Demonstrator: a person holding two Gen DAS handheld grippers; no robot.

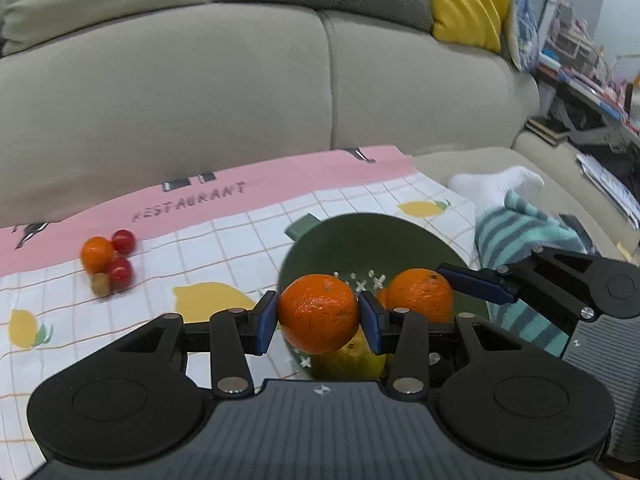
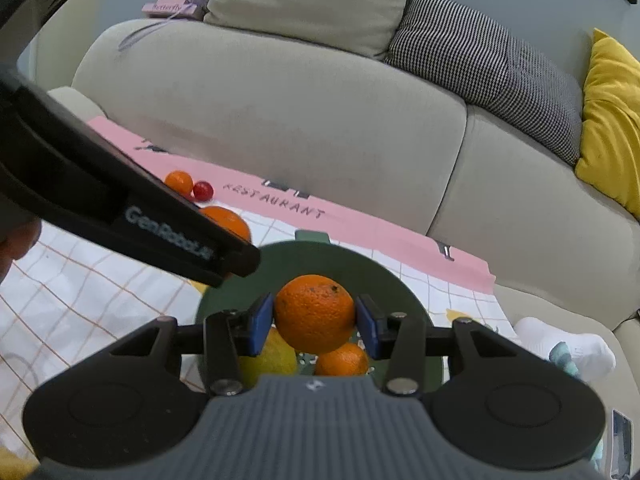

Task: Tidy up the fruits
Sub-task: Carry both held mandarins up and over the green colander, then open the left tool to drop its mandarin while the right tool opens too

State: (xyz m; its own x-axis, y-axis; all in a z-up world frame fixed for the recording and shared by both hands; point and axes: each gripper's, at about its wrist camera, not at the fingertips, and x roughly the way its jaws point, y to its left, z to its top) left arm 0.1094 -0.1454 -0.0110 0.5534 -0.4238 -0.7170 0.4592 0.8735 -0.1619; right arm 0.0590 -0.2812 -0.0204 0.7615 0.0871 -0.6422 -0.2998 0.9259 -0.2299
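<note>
In the left wrist view my left gripper (image 1: 318, 316) is shut on an orange (image 1: 318, 304), held over the near left rim of a green colander bowl (image 1: 360, 236). To its right, a blue finger (image 1: 476, 286) of my right gripper presses a second orange (image 1: 420, 294) above the bowl. In the right wrist view my right gripper (image 2: 316, 314) is shut on that orange (image 2: 316, 300) above the bowl (image 2: 384, 276). Inside the bowl lie a yellow lemon (image 2: 268, 356) and another orange (image 2: 342, 360). The left gripper's black arm (image 2: 160, 228) crosses at the left.
A small orange (image 1: 96, 254), two cherry tomatoes (image 1: 123, 241) and a greenish grape (image 1: 100, 283) lie on the checked pink-edged cloth (image 1: 224, 240). A beige sofa back (image 1: 240, 80) rises behind. A person's white-socked foot (image 1: 496, 184) and striped trouser leg (image 1: 520, 240) rest beside the bowl.
</note>
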